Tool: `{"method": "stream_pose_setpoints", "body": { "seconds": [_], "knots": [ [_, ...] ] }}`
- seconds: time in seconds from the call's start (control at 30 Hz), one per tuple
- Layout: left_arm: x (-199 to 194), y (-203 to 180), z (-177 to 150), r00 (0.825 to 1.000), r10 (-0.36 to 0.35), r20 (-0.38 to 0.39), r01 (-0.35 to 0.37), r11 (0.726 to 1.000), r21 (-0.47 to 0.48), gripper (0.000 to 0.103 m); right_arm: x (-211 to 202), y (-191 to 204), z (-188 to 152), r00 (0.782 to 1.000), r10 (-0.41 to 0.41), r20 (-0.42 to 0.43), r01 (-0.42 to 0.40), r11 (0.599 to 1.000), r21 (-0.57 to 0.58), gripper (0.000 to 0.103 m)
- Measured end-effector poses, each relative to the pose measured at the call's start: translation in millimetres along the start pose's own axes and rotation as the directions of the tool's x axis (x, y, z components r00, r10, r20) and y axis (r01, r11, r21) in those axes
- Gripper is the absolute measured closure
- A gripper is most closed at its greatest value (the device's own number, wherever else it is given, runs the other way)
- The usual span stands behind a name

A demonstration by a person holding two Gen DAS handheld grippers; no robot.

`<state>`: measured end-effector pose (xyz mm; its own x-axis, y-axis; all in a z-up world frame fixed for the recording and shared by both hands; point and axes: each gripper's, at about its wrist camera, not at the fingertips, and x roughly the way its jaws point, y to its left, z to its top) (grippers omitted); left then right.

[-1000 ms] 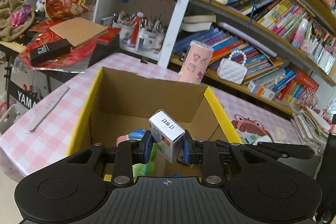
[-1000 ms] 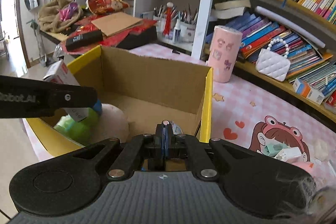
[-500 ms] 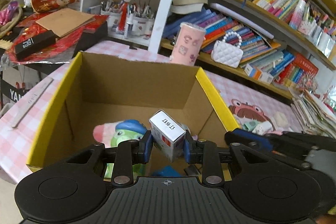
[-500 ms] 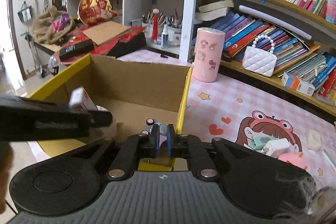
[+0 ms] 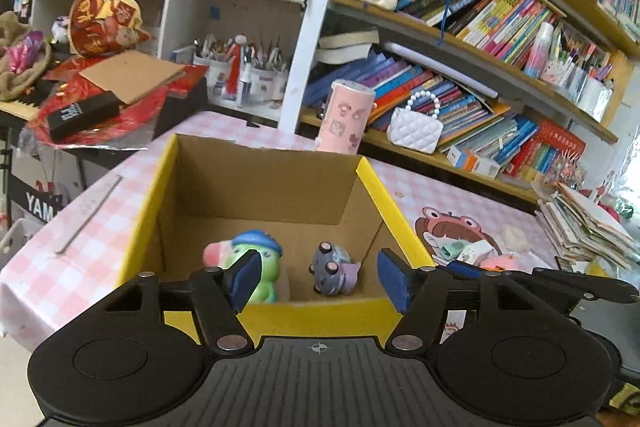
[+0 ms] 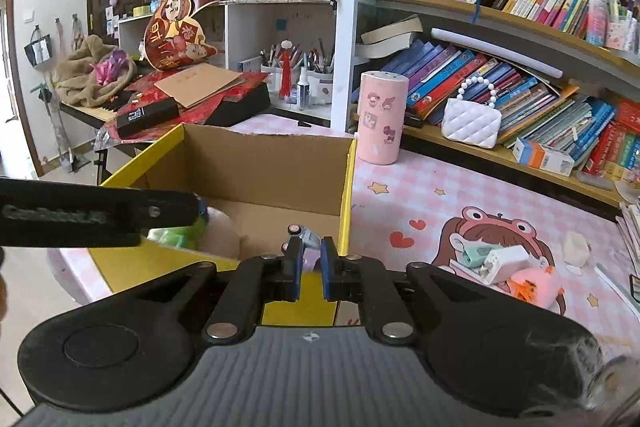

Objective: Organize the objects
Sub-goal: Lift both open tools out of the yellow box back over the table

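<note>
A yellow-rimmed cardboard box (image 5: pixel 372 175) stands on the pink checked table; it also shows in the right wrist view (image 6: pixel 346 187). Inside lie a green and pink plush toy (image 5: pixel 256 259) and a small grey toy (image 5: pixel 332 269). My left gripper (image 5: pixel 320 281) is open and empty above the box's near rim. The small white carton it held is out of sight. My right gripper (image 6: pixel 310 267) has its jaws a narrow gap apart, empty, near the box's right corner. A mint and white gadget (image 6: pixel 492 259) and a pink plush (image 6: pixel 536 285) lie on the table to the right.
A pink cylinder (image 6: pixel 382 117) stands behind the box. Bookshelves (image 6: pixel 500 39) fill the back and right. A white quilted purse (image 6: pixel 472 121) sits on the low shelf. A ruler (image 5: pixel 90 213) lies left of the box. A paper stack (image 5: pixel 584 231) lies at the far right.
My left gripper opened and let go of the small white carton, which is no longer in view. My right gripper's jaws parted slightly. Both grippers pulled back a little from the box.
</note>
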<state>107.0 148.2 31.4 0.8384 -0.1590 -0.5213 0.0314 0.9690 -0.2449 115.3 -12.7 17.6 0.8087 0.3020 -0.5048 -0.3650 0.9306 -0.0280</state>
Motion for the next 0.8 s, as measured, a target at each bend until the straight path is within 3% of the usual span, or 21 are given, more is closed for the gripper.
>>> {"method": "stream_pose_setpoints", "body": {
  "seconds": [0.2, 0.33, 0.5, 0.8],
  "knots": [
    [-27.7, 9.8, -20.1, 1.000, 0.028, -0.011, -0.028, 1.000, -0.011, 0.033, -23.5, 11.9, -20.4, 0.999, -0.021, -0.028, 0.021, 1.000, 0.015, 0.087],
    [-36.9, 16.5, -40.1, 0.998, 0.048, -0.048, -0.049, 0.998, -0.029, 0.033, -38.0, 19.0, -37.1, 0.997, -0.044, -0.056, 0.045, 0.999, 0.026, 0.077],
    [-49.5, 19.8, -60.3, 0.996, 0.038, -0.081, -0.042, 0.998, -0.048, 0.031, -55.5, 25.3, -60.4, 0.994, -0.064, -0.094, 0.066, 0.998, 0.020, 0.076],
    [-67.8, 8.1, -85.8, 0.993, 0.013, -0.116, -0.016, 1.000, -0.024, 0.019, -83.2, 28.7, -93.7, 0.984, -0.112, -0.137, 0.118, 0.992, 0.036, 0.062]
  ]
}}
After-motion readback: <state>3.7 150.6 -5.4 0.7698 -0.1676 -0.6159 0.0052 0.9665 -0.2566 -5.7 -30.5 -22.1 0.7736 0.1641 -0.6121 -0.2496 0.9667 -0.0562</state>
